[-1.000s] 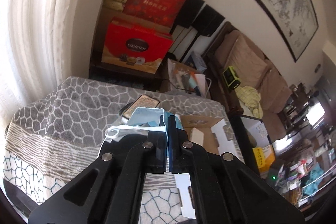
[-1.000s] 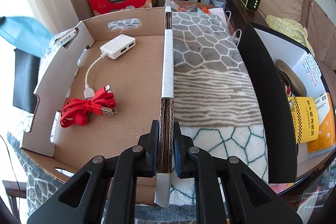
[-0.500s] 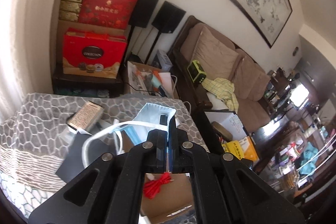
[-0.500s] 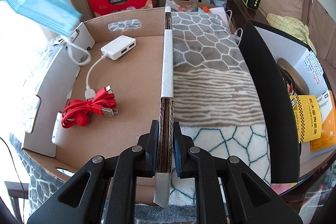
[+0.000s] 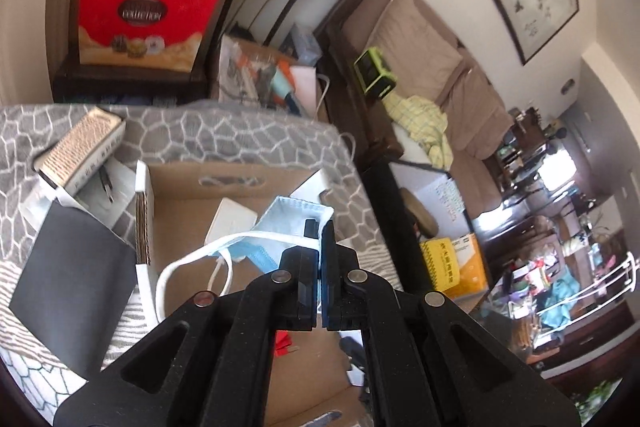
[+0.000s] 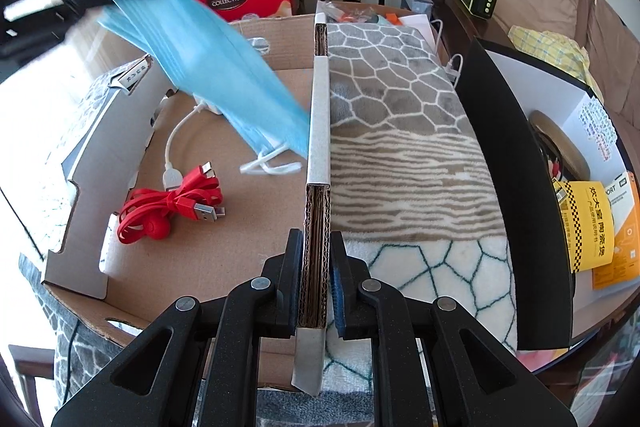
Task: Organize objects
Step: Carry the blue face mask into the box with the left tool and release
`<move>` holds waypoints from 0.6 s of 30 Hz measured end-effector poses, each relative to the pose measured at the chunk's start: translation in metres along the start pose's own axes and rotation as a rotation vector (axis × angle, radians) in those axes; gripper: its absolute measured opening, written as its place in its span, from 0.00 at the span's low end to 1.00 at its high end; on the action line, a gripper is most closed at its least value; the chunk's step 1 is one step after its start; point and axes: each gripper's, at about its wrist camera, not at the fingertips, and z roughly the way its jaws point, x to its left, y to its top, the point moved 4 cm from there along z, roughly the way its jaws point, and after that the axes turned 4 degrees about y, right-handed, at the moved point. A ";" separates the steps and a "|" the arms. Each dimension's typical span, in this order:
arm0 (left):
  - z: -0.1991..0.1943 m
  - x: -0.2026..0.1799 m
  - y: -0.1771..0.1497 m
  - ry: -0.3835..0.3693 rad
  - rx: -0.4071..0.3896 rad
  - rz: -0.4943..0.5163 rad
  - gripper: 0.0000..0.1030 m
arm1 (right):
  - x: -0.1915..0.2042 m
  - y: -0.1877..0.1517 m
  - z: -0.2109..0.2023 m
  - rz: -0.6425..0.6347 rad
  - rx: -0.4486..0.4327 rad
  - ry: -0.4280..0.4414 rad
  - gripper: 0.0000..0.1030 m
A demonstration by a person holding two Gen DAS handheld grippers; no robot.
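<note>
Blue pleated paper face mask [image 6: 224,67], clamped in left gripper [image 5: 320,231], hangs over open corrugated cardboard tray [image 6: 248,227]; lower, release clear of red cable bundle [image 6: 168,207] while right gripper [image 6: 316,251] stays pinched on tray wall.

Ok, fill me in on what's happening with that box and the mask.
A person with a gripper in each hand is tidying things into a shallow cardboard box on a patterned blanket. The right gripper is clamped on the box's side wall, steadying it. The left gripper is shut on a blue face mask, which hangs over the box. A red cable bundle and a white USB hub already lie inside.
</note>
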 end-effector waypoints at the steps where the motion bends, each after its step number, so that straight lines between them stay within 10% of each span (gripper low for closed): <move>1: 0.006 0.002 -0.001 0.016 0.008 0.005 0.00 | 0.000 -0.001 0.000 0.000 -0.001 0.001 0.12; 8: 0.035 0.019 -0.006 0.078 0.074 0.030 0.02 | 0.000 0.000 0.001 0.002 -0.002 0.005 0.12; 18: -0.001 0.036 -0.001 0.042 0.048 -0.007 0.62 | 0.000 -0.001 0.001 0.004 0.000 0.010 0.12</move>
